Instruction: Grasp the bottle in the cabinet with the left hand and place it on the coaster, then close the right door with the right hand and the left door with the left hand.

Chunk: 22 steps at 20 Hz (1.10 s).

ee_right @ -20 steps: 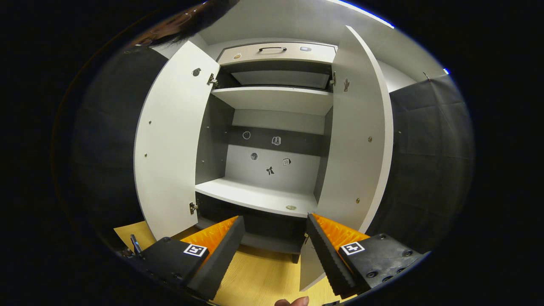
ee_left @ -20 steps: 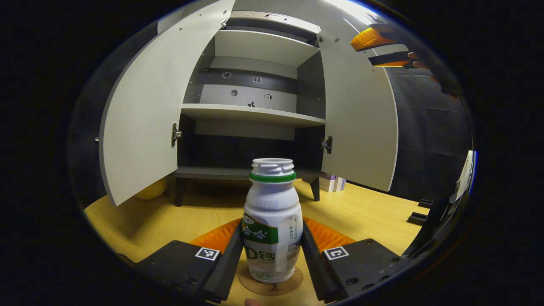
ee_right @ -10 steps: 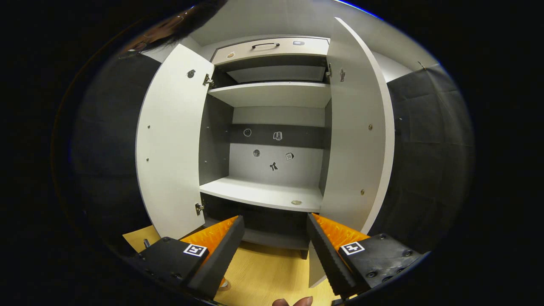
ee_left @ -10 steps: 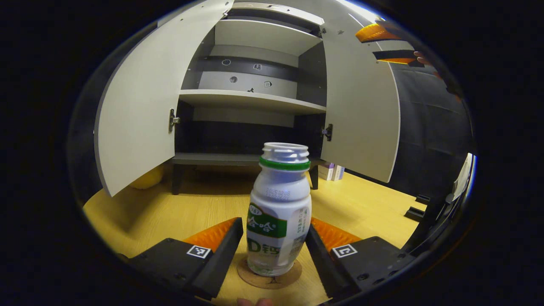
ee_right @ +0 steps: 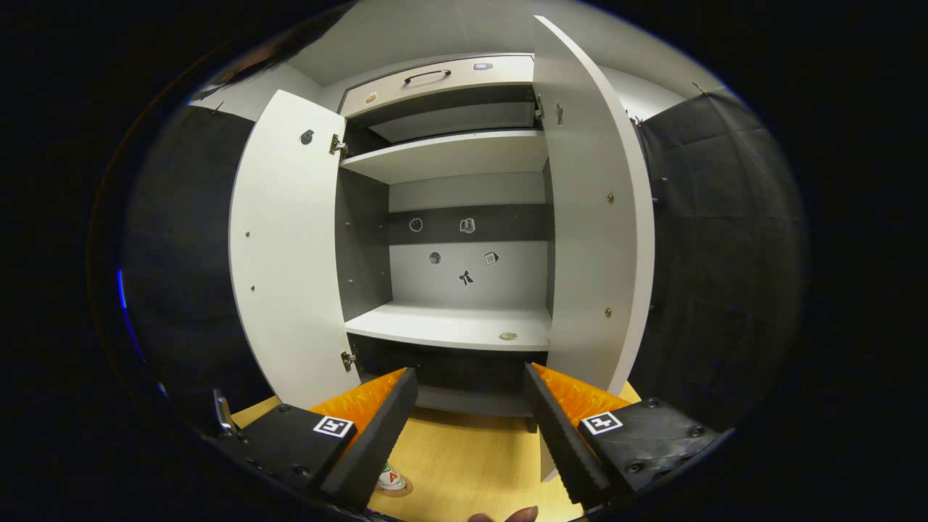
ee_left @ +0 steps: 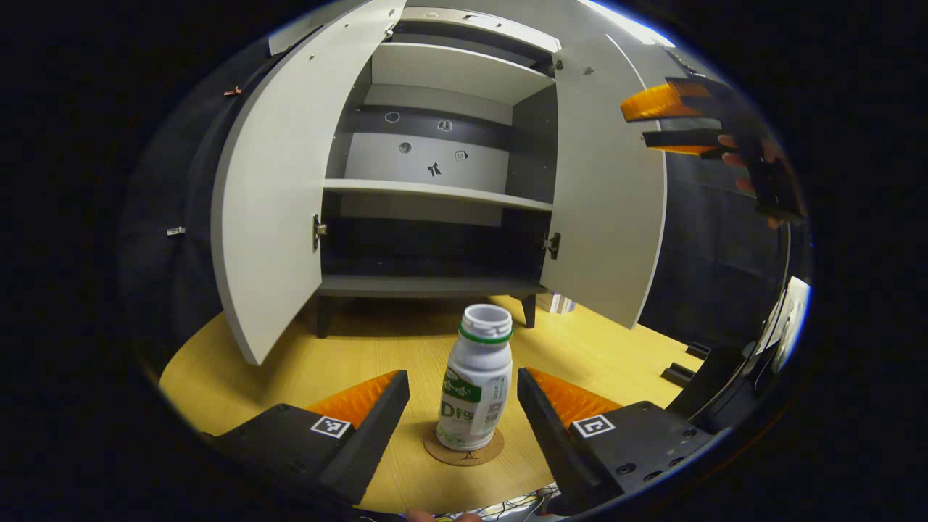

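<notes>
Bottle (ee_left: pixel 475 388), white plastic with a green neck ring, a green-and-white label and no cap, stands upright on the round brown coaster (ee_left: pixel 464 451) on the yellow wooden tabletop (ee_left: pixel 362 355), low in the centre of the left gripper view. The left gripper (ee_left: pixel 464 428) frames it from the bottom edge with its fingers spread wide, a clear gap on each side of the bottle, so it holds and touches nothing. Behind the bottle, in the upper middle of that view, the grey cabinet (ee_left: pixel 435 188) stands with its left door (ee_left: pixel 272 196) and right door (ee_left: pixel 605 196) both swung open. At the upper right of the same view the right gripper (ee_left: pixel 670 119) hangs near the right door's outer edge, a hand (ee_left: pixel 750 167) behind it. In the right gripper view its fingers (ee_right: pixel 370 428) sit at the bottom edge, parted wide with nothing between them, facing the open cabinet; the bottle's base on the coaster peeks out at the lower left beside one finger.
</notes>
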Motion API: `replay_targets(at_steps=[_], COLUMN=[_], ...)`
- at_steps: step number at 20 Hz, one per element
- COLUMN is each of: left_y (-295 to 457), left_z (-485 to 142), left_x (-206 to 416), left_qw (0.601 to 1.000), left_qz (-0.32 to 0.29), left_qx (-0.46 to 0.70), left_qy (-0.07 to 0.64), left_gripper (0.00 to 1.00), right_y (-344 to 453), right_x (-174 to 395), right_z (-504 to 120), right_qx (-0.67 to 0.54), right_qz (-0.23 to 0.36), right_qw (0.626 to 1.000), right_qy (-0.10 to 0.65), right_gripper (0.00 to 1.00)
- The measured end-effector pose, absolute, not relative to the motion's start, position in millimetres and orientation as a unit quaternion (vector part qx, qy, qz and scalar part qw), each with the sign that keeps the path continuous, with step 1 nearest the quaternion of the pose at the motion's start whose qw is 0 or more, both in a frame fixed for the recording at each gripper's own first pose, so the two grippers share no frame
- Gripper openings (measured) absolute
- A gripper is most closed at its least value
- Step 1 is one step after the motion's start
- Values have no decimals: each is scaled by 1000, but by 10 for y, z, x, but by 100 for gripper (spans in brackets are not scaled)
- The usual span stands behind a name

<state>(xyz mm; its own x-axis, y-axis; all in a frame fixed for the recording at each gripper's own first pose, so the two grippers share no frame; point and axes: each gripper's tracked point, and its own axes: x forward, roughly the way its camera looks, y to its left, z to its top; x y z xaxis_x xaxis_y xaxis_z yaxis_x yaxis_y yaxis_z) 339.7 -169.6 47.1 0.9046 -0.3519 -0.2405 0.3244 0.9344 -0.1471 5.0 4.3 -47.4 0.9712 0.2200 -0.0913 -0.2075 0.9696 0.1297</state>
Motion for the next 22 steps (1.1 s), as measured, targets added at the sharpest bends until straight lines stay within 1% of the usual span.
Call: replay_targets(at_steps=[3, 5, 8, 10, 11, 12, 14, 19, 22], left_y=[-1491, -1357, -1240, -1116, -1047, -983, -878, -775, -821], left_z=[1054, 1398, 1837, 2010, 2078, 2162, 2302, 2502, 2534], left_x=[3400, 3429, 3466, 3488, 3488, 3494, 3511, 3606, 3654], left_qw=[983, 988, 991, 993, 994, 995, 997, 998, 998], left_qz=[-146, -125, -109, -92, -82, -71, -54, -31, -27], left_qx=[-41, -30, -44, -42, -41, -43, -43, -39, -46], left_qy=[100, 83, 60, 53, 52, 51, 46, 40, 40], left_gripper=[95, 95, 95, 95, 95, 95, 95, 95, 95], right_y=[-40, -174, -420, -580, -670, -765, -1002, -1602, -1794], right_x=[-54, -119, -191, -235, -266, -275, -242, 85, 324], right_z=[-418, -385, -362, -317, -295, -270, -281, -381, -232], right_qx=[61, 64, 72, 77, 78, 78, 68, 65, 53], right_qz=[115, 106, 82, 68, 61, 53, 31, -28, -44], right_qw=[990, 991, 993, 993, 994, 994, 996, 995, 996], right_qy=[50, 50, 53, 56, 55, 52, 53, 76, 56], right_gripper=[98, 98, 98, 98, 94, 98, 98, 98, 99])
